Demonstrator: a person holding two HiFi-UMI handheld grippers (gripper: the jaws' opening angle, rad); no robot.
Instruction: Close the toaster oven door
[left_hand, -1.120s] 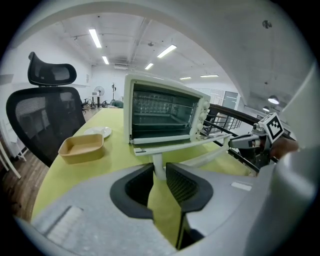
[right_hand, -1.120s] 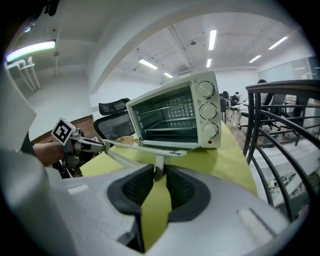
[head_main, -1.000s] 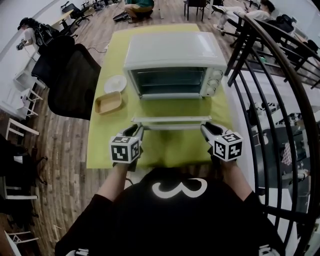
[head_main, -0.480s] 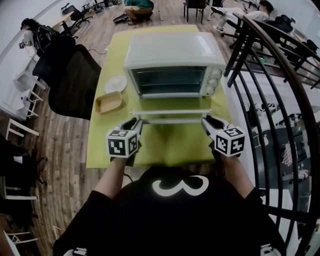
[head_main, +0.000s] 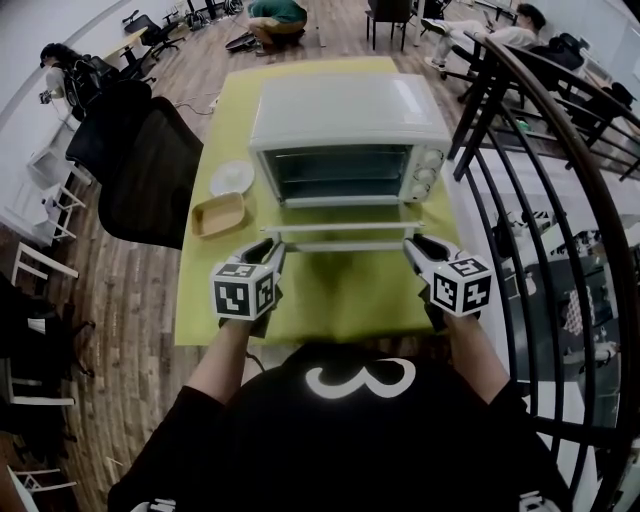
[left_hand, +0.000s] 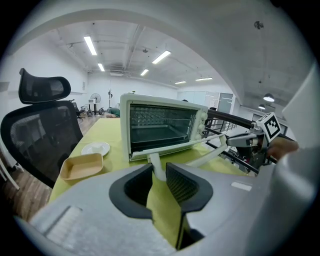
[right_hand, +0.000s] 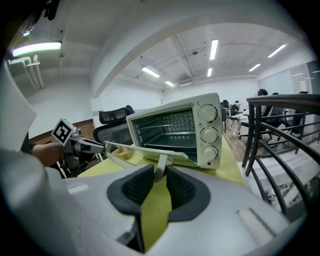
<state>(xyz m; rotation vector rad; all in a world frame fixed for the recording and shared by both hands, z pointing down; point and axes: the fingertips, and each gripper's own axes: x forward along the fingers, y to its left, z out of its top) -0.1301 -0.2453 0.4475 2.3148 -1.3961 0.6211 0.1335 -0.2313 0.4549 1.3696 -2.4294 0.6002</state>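
Bright, even illumination from ceiling strip lights (left_hand: 90, 45) at 11 and 1 o'clock of the left gripper view. Mild glare on the toaster oven (head_main: 350, 105) top. Heavy fisheye bending toward all edges; dark vignetted corners. Foreground at 6 o'clock soft.

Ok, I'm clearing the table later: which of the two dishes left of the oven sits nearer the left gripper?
The tan rectangular tray; the round white plate lies behind it, farther from the left gripper.
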